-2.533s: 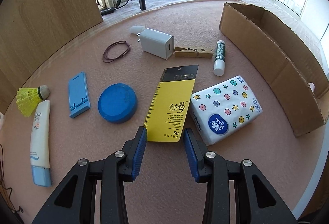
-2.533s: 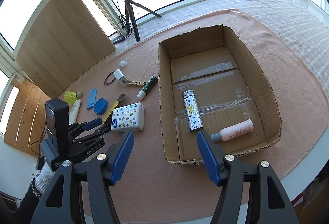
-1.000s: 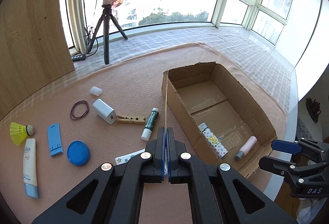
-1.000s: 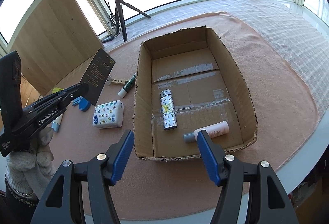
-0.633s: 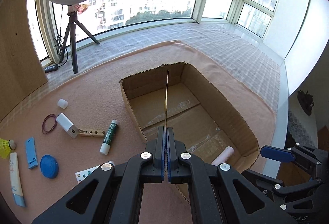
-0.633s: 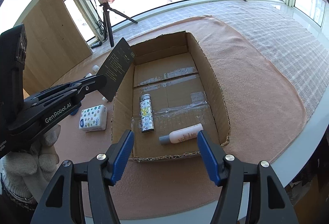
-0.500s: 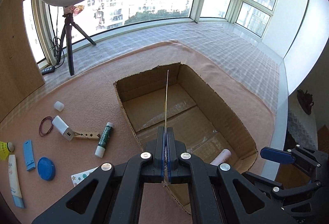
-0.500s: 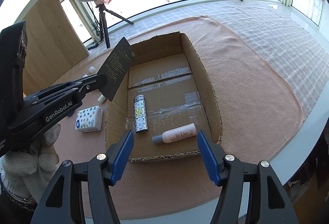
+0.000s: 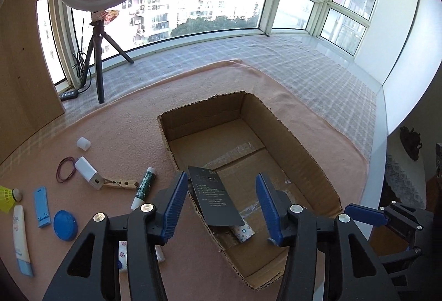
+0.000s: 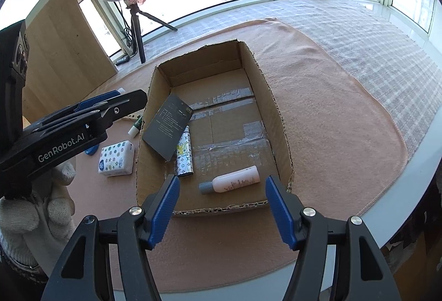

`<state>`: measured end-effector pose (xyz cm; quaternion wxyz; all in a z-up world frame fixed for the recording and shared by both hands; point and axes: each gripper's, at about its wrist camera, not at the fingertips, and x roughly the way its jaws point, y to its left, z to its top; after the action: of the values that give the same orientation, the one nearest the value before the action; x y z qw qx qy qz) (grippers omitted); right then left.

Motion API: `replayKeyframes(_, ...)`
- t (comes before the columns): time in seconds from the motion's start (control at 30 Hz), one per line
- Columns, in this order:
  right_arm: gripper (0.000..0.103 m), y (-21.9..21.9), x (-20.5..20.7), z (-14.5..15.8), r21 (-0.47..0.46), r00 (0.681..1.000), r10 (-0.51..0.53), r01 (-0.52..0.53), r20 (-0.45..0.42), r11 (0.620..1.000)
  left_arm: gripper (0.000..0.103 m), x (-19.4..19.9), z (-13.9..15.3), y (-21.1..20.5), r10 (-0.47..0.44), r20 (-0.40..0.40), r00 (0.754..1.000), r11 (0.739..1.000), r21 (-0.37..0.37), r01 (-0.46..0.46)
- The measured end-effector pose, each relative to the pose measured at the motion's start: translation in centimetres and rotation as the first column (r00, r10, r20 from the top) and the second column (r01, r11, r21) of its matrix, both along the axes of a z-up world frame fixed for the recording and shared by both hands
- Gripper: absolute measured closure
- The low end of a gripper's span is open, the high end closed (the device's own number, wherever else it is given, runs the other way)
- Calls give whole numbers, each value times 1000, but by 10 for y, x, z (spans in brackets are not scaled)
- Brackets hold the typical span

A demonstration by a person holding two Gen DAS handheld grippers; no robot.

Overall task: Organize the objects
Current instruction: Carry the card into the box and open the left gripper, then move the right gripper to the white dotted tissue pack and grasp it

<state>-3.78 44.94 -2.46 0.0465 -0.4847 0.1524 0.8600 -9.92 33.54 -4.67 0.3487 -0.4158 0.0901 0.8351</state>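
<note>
L gripper (image 9: 221,207) jaws just opened, spread; dark card (image 9: 214,197) loose, tilted over cardboard box (image 9: 306,151) w/ lighter (image 10: 184,156), bottle (image 10: 232,183). R gripper (image 10: 221,211) spread, empty.

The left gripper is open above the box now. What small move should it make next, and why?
Probably pull the left gripper back toward the loose items, perhaps the tissue pack. Its jaws have just been opening; the dark card is free of the pads, over the box and the lighter. The right gripper is open and empty.
</note>
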Motion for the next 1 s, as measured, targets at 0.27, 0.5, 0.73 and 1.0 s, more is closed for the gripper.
replayKeyframes(0.27, 42, -14, -7, -1, -15, 999, 36, -36, -5, 999, 48, -7, 1, -39, 70, 10, 998, 998, -5, -69)
replayKeyframes(0.5, 42, -35, -18, -2, -33, 996, 87, -87, -11, 996, 48, -18, -7, -101, 168, 31, 985, 986, -21, -167)
replayKeyframes(0.73, 42, -66, -35, 4, -47, 986, 163, -165, -37, 985, 48, -26, -26, -164, 266, 81, 960, 964, -37, -264)
replayKeyframes(1.0, 42, -107, -72, -2, -139, 963, 268, -268, -22, 953, 48, -25, -55, -190, 277, 153, 949, 961, -43, -274)
